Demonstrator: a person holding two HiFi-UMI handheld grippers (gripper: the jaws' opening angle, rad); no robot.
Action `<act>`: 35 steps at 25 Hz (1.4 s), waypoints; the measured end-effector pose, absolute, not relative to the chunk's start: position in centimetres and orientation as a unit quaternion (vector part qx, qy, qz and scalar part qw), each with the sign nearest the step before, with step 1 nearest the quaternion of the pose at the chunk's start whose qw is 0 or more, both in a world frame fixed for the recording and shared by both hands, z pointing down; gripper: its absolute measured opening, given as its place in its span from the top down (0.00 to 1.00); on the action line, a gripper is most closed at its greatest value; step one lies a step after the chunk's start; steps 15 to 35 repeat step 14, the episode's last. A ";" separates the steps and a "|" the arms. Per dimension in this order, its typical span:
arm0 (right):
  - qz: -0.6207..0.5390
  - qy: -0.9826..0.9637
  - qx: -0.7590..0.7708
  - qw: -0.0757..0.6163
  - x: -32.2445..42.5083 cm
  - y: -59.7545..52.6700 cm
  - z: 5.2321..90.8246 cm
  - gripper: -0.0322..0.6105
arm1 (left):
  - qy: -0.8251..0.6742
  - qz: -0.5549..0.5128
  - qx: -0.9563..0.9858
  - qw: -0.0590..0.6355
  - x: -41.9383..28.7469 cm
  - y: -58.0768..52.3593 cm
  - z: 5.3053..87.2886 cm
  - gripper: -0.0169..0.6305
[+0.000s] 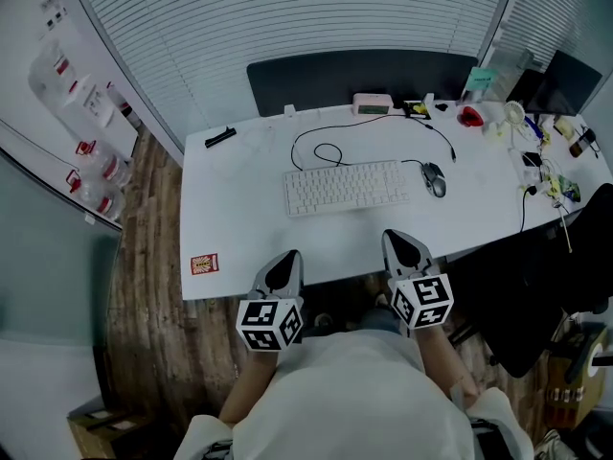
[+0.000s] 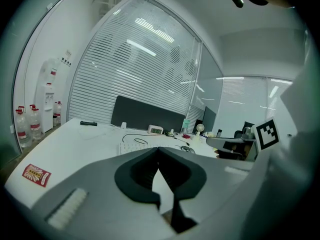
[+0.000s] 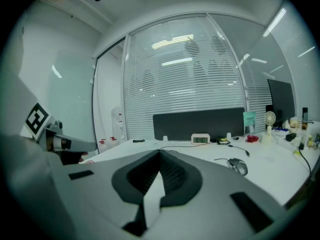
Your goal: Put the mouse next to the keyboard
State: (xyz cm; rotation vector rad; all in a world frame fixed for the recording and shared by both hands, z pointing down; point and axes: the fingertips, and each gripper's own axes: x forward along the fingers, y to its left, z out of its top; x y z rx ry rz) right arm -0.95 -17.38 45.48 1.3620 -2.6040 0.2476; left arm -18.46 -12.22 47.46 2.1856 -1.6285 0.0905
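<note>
A rounded, glossy grey plastic mouse with a thin black cord lies on the smooth white table. It sits just beside the right end of the flat, rectangular white keyboard, which has rows of small square keys. At the table's near edge are the matte grey left gripper and right gripper. Each has its jaws pressed together at the tips, with nothing between the black ribbed pads. A small red rectangular label lies flat near the table's front left corner.
</note>
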 end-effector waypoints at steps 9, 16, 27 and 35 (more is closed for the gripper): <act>0.088 -0.885 0.447 0.094 -1.9 -17.3 45.6 0.95 | -0.580 0.046 0.786 0.208 -18.7 -12.1 48.0 0.96; 0.085 -0.885 0.448 0.092 -1.9 -17.8 45.5 0.95 | -0.577 0.047 0.788 0.212 -18.5 -12.5 48.3 0.96; 0.085 -0.885 0.448 0.092 -1.9 -17.8 45.5 0.95 | -0.577 0.047 0.788 0.212 -18.5 -12.5 48.3 0.96; 0.085 -0.885 0.448 0.092 -1.9 -17.8 45.5 0.95 | -0.577 0.047 0.788 0.212 -18.5 -12.5 48.3 0.96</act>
